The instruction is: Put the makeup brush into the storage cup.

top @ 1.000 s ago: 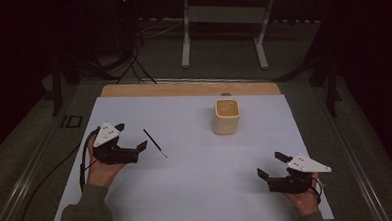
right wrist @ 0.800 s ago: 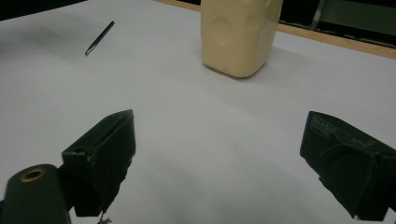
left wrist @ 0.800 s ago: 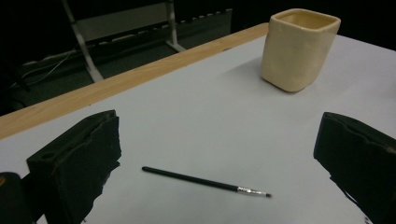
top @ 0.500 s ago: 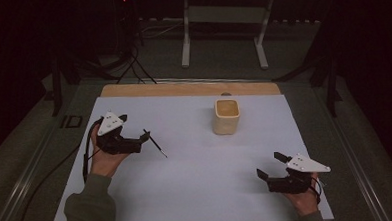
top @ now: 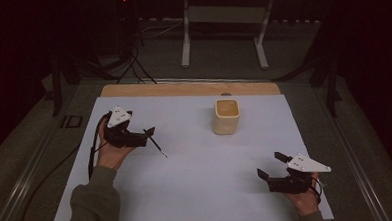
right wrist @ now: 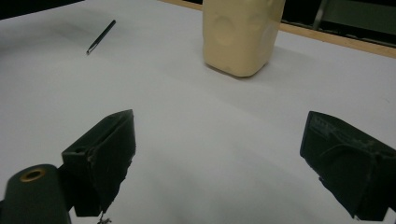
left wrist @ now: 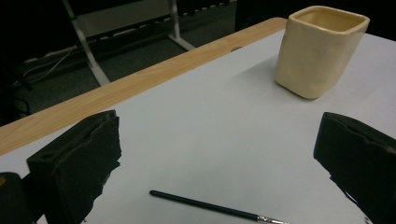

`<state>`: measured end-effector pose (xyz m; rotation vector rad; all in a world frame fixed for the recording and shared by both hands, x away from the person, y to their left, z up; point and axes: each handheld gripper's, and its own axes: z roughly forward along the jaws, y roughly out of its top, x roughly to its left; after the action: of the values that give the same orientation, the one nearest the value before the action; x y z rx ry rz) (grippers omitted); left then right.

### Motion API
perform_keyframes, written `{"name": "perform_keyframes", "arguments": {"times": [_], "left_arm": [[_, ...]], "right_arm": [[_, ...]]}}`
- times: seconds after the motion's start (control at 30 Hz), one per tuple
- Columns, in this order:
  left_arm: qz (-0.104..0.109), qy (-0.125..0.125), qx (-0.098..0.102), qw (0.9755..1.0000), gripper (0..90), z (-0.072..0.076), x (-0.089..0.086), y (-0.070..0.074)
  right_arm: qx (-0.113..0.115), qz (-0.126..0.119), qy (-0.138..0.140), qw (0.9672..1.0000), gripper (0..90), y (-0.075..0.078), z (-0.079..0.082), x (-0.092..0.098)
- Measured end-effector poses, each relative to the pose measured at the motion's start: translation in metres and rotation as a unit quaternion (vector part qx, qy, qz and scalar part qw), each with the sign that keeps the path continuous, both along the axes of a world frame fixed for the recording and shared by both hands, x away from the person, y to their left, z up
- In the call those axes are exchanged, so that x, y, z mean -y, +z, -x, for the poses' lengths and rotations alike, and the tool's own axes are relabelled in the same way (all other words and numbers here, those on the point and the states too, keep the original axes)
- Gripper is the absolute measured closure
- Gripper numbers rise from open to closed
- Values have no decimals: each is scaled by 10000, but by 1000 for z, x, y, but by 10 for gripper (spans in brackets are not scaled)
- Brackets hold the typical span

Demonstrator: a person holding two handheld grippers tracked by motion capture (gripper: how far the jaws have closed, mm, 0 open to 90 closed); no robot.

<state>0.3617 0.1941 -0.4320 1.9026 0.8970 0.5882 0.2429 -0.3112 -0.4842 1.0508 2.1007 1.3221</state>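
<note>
A thin black paintbrush (top: 158, 146) lies on the white sheet, left of the middle. My left gripper (top: 147, 136) is open right at the brush's near end. In the left gripper view the paintbrush (left wrist: 210, 208) lies flat low between the wide-apart jaws of the left gripper (left wrist: 222, 140), untouched. A cream square cup (top: 227, 116) stands upright toward the back; the cup (left wrist: 320, 51) is empty as far as I can see. My right gripper (top: 270, 164) rests open near the front right, pointing at the cup (right wrist: 240, 35), with the paintbrush (right wrist: 100, 36) far off.
The white sheet (top: 202, 185) covers the table, with a wooden strip (top: 183, 88) along its far edge. A metal stand (top: 223, 24) is on the floor behind. A cable (top: 93, 150) trails from the left gripper.
My left gripper has moved forward and to the right, up to the paintbrush, so the brush now lies between its jaws. The right gripper has stayed put.
</note>
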Motion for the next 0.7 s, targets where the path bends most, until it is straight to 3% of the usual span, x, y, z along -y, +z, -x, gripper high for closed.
{"name": "perform_keyframes", "arguments": {"times": [0.43, 0.7], "left_arm": [[-98, -108, -277, 9995, 16, -16, 9, -3], [-218, -308, -544, 9978, 16, -22, 12, -4]], "right_arm": [[-2, 7, 6, 10000, 104, 0, 0, 0], [-6, 3, 10, 10000, 104, 0, 0, 0]]}}
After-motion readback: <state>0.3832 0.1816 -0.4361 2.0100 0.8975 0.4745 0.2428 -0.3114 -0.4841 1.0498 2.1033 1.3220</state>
